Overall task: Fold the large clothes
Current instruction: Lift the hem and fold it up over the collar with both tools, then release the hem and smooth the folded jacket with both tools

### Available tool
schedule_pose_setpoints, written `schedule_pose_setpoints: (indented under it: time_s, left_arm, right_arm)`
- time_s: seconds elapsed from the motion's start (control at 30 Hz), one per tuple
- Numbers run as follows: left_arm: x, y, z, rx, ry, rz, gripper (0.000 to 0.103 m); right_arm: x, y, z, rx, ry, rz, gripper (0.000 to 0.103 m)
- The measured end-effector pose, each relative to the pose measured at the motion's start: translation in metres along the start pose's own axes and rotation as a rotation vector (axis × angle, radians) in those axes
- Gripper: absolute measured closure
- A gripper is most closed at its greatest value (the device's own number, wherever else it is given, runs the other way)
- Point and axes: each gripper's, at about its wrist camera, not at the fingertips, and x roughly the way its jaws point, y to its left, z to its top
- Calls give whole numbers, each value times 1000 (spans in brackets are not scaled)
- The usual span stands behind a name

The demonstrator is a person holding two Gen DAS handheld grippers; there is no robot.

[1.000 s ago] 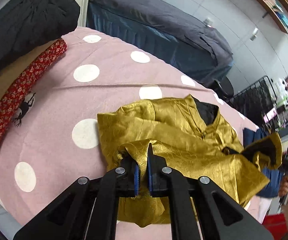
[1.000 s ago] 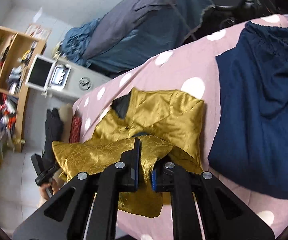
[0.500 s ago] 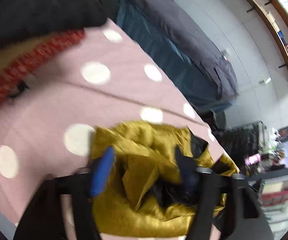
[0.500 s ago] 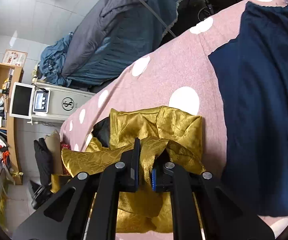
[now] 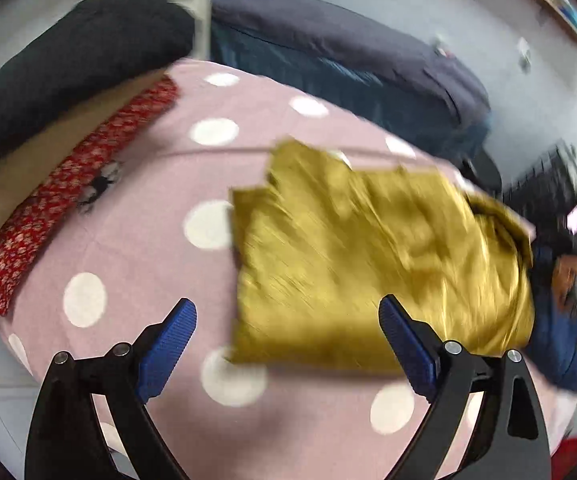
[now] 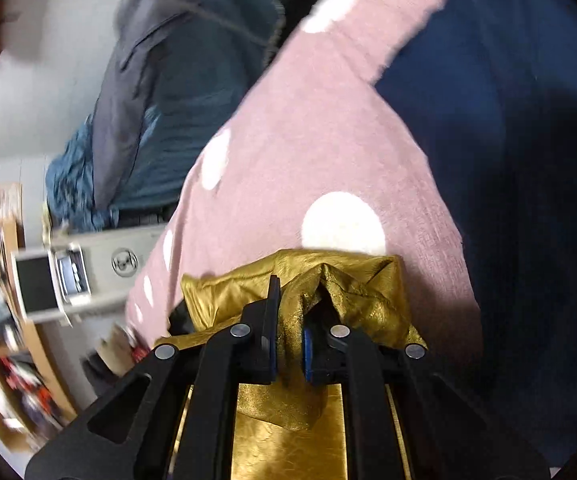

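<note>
Left tongs [image 5: 286, 330] are opening, clear of the shiny gold satin garment [image 5: 372, 256]; right tongs [image 6: 288, 344] are clamping its fold — lowering it flat onto the pink polka-dot bed cover [image 6: 308, 128] is advised.

- Left gripper [image 5: 288, 336]: black angular frame, ribbed blue pads [image 5: 166, 354], silver round screws.
- Right gripper [image 6: 290, 344]: the same black frame, thin blue pads, silver screws.

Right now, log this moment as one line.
left gripper: jaws opening, nothing between | right gripper: shut on gold garment | surface: pink dotted blanket
</note>
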Motion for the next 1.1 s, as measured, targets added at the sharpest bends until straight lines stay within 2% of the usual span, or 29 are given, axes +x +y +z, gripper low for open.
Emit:
schedule_pose_setpoints:
  time_s: [0.07,0.1,0.17,0.23,0.27,0.33,0.4,0.5,0.57,0.67,0.77,0.9,1.0,1.03,1.1]
  left_arm:
    - [10,-23,-15,38,11,6,12]
    - [14,-33,-20,39,15,8,12]
    - [17,-48,-27,45,0,5,12]
    - [16,-66,-33,75,-23,2,12]
    - [16,-74,-37,100,-31,2,12]
    - [18,-88,-44,158,-31,14,12]
    - [21,-99,-52,206,-20,21,12]
    - [28,-106,-59,253,-8,58,12]
    - [34,-105,-61,262,0,94,12]
    - [30,-88,-48,199,-30,103,12]
    - [21,-59,-20,112,-91,124,12]
    - [25,-10,28,57,-136,177,12]
    - [43,10,50,39,-67,135,12]
    - [52,13,56,38,-33,83,13]
    - [67,7,62,76,1,26,16]
  right_arm:
    - [0,-1,-2,33,23,19,87]
    - [-2,0,-4,33,33,35,77]
    - [-11,4,-7,14,33,65,43]
    - [-26,9,-9,-1,5,109,35]
    - [-35,11,-10,-9,-2,133,35]
    - [-50,16,-15,-56,-5,128,35]
    - [-63,29,-30,-193,-9,79,35]
    - [-69,51,-84,-546,-13,-102,32]
    - [-59,55,-139,-794,13,-222,32]
    - [-48,44,-195,-971,4,-311,32]
    - [-48,29,-211,-945,-14,-301,32]
    - [-52,18,-187,-855,-66,-315,32]
    - [-57,19,-161,-777,-100,-299,32]
    - [-59,19,-151,-736,-104,-290,32]
    - [-61,21,-144,-703,-113,-275,32]
